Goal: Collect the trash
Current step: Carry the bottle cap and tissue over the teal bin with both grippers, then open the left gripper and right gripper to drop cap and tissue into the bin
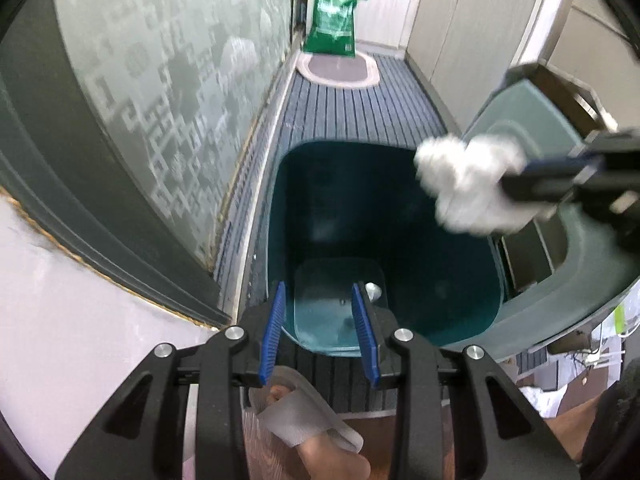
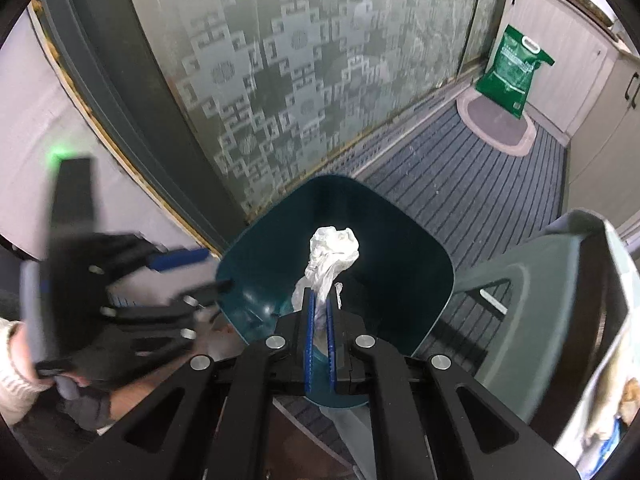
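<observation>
A dark teal trash bin (image 1: 340, 200) stands open on the floor, its grey-green lid (image 1: 520, 112) swung up to the right. My left gripper (image 1: 318, 292) hangs over the bin's near rim, jaws open, nothing between the blue pads. A small white scrap (image 1: 374, 290) lies at the bin's bottom. From the right, my right gripper (image 1: 516, 184) reaches over the opening, shut on a crumpled white tissue (image 1: 472, 188). In the right wrist view the right gripper (image 2: 319, 300) pinches the tissue (image 2: 332, 252) above the bin (image 2: 400, 248). The blurred left gripper (image 2: 200, 274) is at the bin's left rim.
A frosted patterned glass door (image 1: 160, 100) runs along the left of the striped floor mat (image 1: 360, 112). A green bag (image 1: 334, 20) and an oval rug (image 1: 338, 68) lie at the far end, with cabinets (image 1: 472, 32) on the right. A person's slippered foot (image 1: 304, 428) is below the left gripper.
</observation>
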Demonstrator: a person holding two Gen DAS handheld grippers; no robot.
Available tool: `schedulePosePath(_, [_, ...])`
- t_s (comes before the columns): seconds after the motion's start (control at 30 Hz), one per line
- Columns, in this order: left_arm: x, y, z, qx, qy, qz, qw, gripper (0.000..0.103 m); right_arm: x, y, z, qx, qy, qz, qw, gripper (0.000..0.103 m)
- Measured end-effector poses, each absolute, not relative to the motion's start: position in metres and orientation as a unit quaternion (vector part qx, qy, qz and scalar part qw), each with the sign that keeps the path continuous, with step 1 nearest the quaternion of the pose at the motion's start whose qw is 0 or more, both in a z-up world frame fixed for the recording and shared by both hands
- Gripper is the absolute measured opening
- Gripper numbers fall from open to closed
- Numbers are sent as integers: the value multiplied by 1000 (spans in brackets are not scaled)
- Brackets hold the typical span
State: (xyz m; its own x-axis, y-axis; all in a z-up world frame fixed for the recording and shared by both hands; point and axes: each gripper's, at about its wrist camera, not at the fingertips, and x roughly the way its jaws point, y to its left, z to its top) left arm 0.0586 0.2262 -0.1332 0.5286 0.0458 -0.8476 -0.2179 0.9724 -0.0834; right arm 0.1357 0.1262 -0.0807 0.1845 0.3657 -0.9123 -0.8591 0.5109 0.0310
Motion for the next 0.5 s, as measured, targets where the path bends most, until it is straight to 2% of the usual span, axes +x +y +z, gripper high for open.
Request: schedulePosePath(0.5, [38, 214, -59, -103, 384, 64, 915, 29, 135, 143, -147, -310, 523, 372, 702, 5])
